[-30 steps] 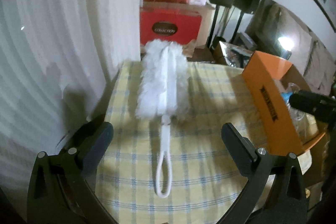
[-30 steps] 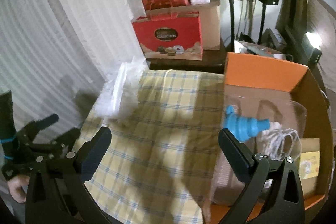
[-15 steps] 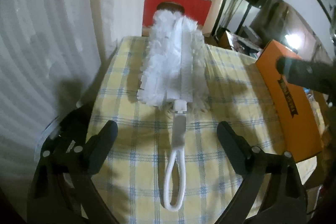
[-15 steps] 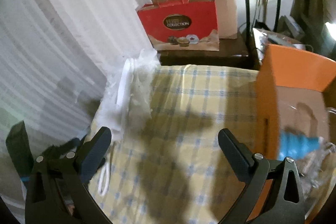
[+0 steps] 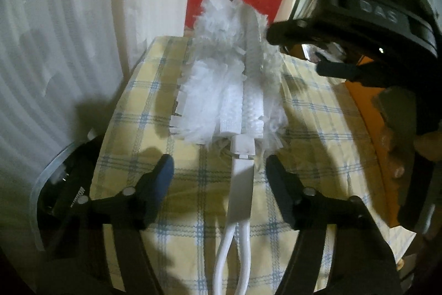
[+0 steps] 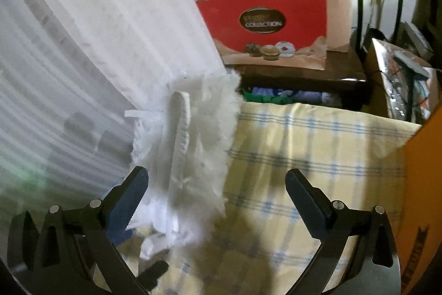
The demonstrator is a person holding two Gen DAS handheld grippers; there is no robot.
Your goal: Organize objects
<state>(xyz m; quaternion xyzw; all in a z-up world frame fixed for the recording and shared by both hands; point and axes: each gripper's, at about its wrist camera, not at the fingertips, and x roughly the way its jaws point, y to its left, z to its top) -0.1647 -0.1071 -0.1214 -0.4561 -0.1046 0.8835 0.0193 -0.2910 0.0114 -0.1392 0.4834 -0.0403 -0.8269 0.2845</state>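
A white fluffy duster [image 5: 221, 85] lies lengthwise on the yellow checked tablecloth [image 5: 317, 129], its flat white handle [image 5: 240, 198] ending in a loop near me. My left gripper [image 5: 219, 176] is open, one finger on each side of the handle just below the head, not touching it. In the right wrist view the duster head [image 6: 193, 156] sits between the fingers of my right gripper [image 6: 218, 191], closer to the left finger. That gripper is open. From the left wrist view the right gripper's black body [image 5: 345, 46] hangs over the far end of the duster head.
An orange cardboard box [image 6: 420, 184] stands at the table's right side. A white curtain [image 6: 83, 46] hangs close along the left edge. A red gift bag [image 6: 265, 26] and other boxes stand behind the table. A hand [image 5: 397, 145] holds the right gripper.
My left gripper has moved forward over the handle and its fingers have drawn closer together. My right gripper has swung left, away from the orange box, to the duster head.
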